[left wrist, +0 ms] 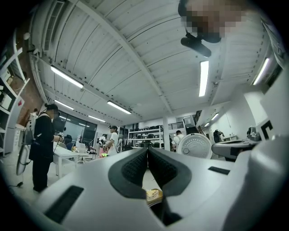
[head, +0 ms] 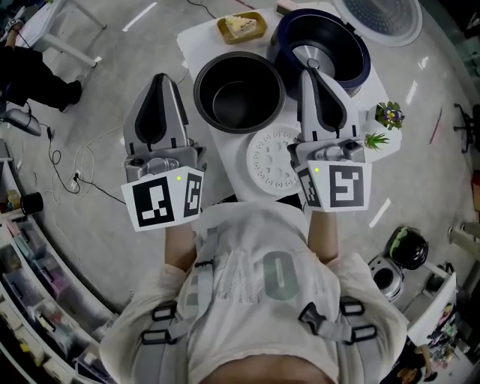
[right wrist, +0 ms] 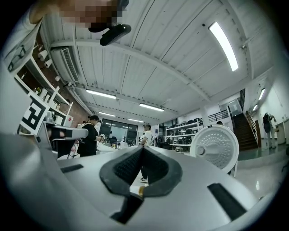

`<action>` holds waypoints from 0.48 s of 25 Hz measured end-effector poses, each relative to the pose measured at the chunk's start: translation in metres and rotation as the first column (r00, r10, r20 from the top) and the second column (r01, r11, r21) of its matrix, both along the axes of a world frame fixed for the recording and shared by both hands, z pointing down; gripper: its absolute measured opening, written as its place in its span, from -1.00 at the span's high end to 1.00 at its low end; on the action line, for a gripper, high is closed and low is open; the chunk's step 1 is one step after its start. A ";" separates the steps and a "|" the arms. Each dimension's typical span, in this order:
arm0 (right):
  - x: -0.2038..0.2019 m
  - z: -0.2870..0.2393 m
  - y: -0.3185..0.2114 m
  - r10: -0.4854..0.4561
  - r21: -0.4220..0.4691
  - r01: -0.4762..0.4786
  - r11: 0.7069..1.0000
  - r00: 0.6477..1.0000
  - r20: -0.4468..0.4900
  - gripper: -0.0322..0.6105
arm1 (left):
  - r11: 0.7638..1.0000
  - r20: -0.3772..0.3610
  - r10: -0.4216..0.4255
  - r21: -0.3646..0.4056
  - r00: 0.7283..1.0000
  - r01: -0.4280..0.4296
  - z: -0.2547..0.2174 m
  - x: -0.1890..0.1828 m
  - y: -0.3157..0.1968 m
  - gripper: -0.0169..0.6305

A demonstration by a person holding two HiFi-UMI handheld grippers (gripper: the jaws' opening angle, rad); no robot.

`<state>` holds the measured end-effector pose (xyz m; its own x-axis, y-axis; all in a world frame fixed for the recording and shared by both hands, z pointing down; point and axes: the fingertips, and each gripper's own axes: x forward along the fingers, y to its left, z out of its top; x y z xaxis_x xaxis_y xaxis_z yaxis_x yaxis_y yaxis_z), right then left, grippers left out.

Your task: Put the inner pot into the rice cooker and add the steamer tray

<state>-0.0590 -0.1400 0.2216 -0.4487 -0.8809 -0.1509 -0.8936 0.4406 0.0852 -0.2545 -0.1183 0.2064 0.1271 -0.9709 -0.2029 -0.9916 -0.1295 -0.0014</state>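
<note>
The black inner pot [head: 238,91] stands empty on the white table [head: 196,36], left of the dark blue rice cooker [head: 322,46], whose lid [head: 379,16] is swung open. A white perforated steamer tray [head: 274,161] lies flat at the table's near edge. My left gripper [head: 161,79] is shut and empty, held off the table's left side, beside the pot. My right gripper [head: 310,73] is shut and empty too, above the cooker's near rim and right of the tray. The left gripper view shows closed jaws [left wrist: 147,150] and the lid [left wrist: 194,145]. The right gripper view shows its closed jaws [right wrist: 142,148] and the lid [right wrist: 220,146].
A wooden tray with food [head: 241,28] sits at the table's far edge. Two small potted plants [head: 390,115] stand on the right side. Cables [head: 71,169] lie on the floor at left. People [left wrist: 44,144] stand at tables and shelves across the room.
</note>
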 end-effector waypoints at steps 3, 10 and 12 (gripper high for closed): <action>-0.001 0.003 0.000 -0.003 -0.003 0.003 1.000 1.000 -0.001 0.88 | 1.000 0.001 -0.005 -0.003 1.000 0.005 0.002 -0.001 0.000 0.88; 0.001 0.002 -0.001 -0.012 -0.008 0.013 1.000 0.999 0.042 0.88 | 1.000 0.025 0.014 0.003 1.000 -0.014 0.000 0.000 0.000 0.88; -0.002 0.000 0.000 -0.057 -0.021 0.059 0.998 0.994 0.091 0.49 | 0.997 0.023 0.073 0.022 0.997 -0.073 -0.004 0.005 0.001 0.55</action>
